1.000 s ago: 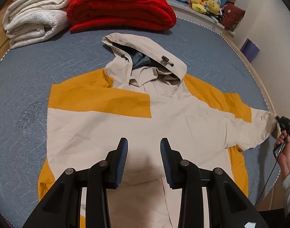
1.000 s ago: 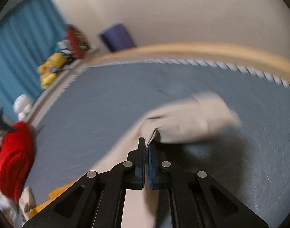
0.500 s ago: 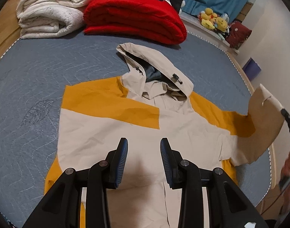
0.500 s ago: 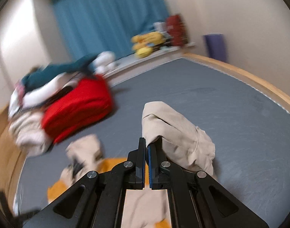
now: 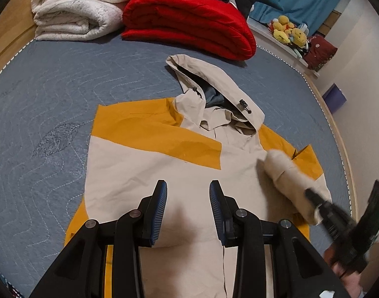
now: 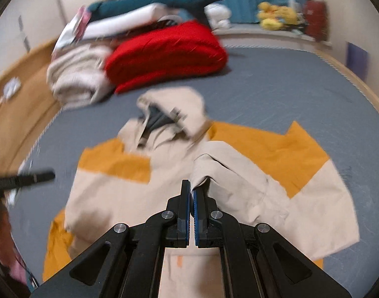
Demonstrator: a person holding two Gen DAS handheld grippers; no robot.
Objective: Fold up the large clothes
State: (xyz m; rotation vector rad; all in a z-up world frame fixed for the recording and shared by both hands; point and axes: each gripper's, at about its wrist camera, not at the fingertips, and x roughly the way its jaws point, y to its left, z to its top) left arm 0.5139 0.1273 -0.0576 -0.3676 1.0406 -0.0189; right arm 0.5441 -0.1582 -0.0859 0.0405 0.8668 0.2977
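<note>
A beige and orange hooded jacket (image 5: 164, 164) lies front up on the grey quilted bed, hood toward the far side. My left gripper (image 5: 188, 191) is open and empty, hovering over the jacket's lower chest. My right gripper (image 6: 191, 191) is shut on the beige sleeve (image 6: 229, 173) and holds it folded inward over the jacket's body. In the left wrist view the sleeve (image 5: 288, 181) is a raised beige roll at the right, with the blurred right gripper (image 5: 313, 198) on it.
A folded red blanket (image 5: 189, 22) and folded white blankets (image 5: 77, 12) lie at the far side of the bed (image 5: 40, 99). Yellow plush toys (image 5: 287, 32) sit on a ledge at the back right. The wooden bed edge (image 5: 338, 136) curves along the right.
My right gripper has carried the sleeve from the bed's right edge up and inward over the jacket's body. My left gripper stays open while its view shifts slightly.
</note>
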